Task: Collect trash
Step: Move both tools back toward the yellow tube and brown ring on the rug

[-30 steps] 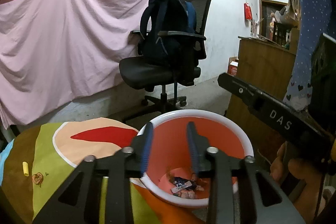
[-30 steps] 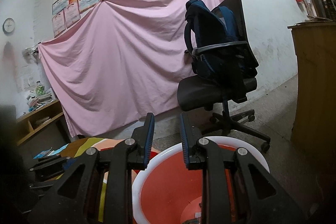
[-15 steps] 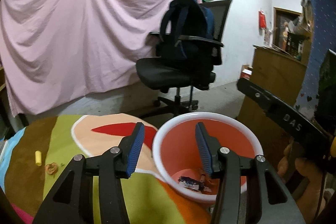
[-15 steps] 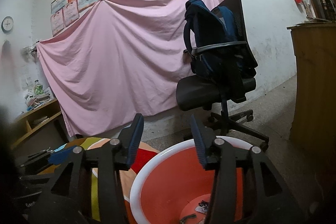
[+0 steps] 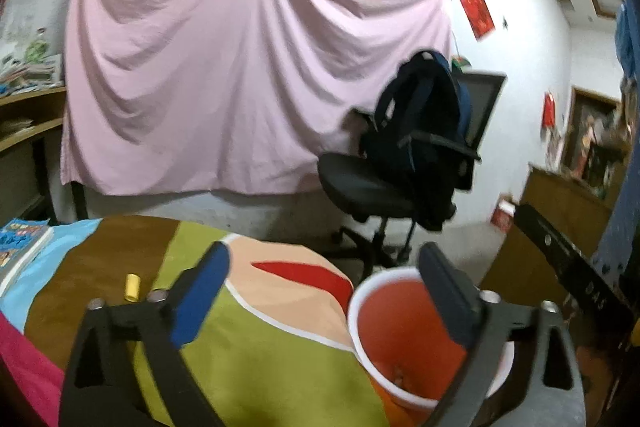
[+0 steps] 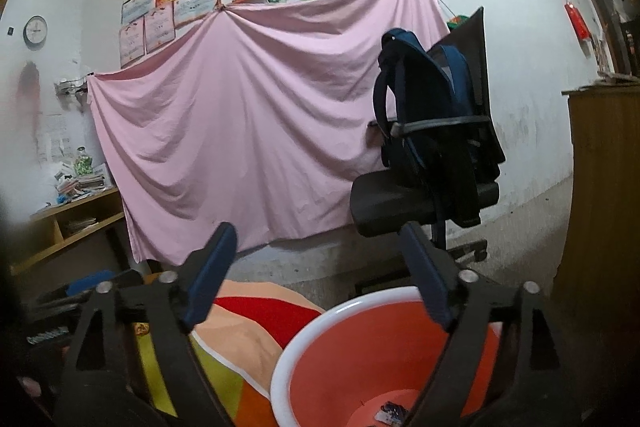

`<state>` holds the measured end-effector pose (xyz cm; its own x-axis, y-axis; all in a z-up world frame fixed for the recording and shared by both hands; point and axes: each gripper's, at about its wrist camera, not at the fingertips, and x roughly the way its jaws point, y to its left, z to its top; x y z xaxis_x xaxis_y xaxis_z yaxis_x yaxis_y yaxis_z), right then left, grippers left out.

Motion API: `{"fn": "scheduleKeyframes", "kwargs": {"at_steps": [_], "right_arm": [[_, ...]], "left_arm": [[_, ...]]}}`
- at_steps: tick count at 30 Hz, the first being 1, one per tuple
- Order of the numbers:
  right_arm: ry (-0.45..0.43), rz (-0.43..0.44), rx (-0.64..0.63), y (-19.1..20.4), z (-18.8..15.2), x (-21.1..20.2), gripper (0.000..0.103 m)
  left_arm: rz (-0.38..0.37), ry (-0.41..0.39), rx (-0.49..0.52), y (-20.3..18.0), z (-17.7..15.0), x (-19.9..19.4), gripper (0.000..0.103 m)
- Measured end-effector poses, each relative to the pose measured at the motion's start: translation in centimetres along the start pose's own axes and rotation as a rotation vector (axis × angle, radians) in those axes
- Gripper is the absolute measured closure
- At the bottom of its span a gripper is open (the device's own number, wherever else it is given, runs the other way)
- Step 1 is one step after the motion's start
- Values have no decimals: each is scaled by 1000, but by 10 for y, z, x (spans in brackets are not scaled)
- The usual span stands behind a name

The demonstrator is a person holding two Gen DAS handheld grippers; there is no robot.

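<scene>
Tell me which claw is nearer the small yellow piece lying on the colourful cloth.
Left. The left claw, jaws opening and empty, is just right of the yellow piece. The right claw, also opening and empty, is over the orange bin, farther off.

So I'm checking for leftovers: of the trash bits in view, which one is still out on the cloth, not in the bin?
The small yellow piece lies on the brown patch of the cloth, left of the left gripper. The wrappers lie inside the orange bin.

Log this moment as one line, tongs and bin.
left tongs: opening, empty | right tongs: opening, empty | bin: wrappers inside | yellow scrap: on cloth
</scene>
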<state>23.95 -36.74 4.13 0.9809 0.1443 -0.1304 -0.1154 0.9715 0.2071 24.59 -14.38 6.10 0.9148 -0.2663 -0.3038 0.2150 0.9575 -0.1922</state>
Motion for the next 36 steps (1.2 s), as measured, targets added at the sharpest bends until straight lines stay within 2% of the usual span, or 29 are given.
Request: {"fn": "scheduleKeyframes", "kwargs": {"at_steps": [4,6,11,26,32,36], "right_arm": [[-28,-1,-21,13,2,-1,0],[-34,1,-30,19,2,-1,0],[-36,17,-76,39,2,4,0],[-42,84,-171,103,-12,27,0],[-54,144,-208,134,-25,35,0],[-30,187,-245,154,-38,45,0]], "left_arm": [[39,-45,-49,21,6,-13,2],[86,-71,-47,30,8,-20,2],[143,-103,-46,49,9,-34,2],[251,-175,-39,111,2,-60,2],[293,-196,-35,141,-5,-66,2],[318,-189,-42,161,-12,-64,2]]}}
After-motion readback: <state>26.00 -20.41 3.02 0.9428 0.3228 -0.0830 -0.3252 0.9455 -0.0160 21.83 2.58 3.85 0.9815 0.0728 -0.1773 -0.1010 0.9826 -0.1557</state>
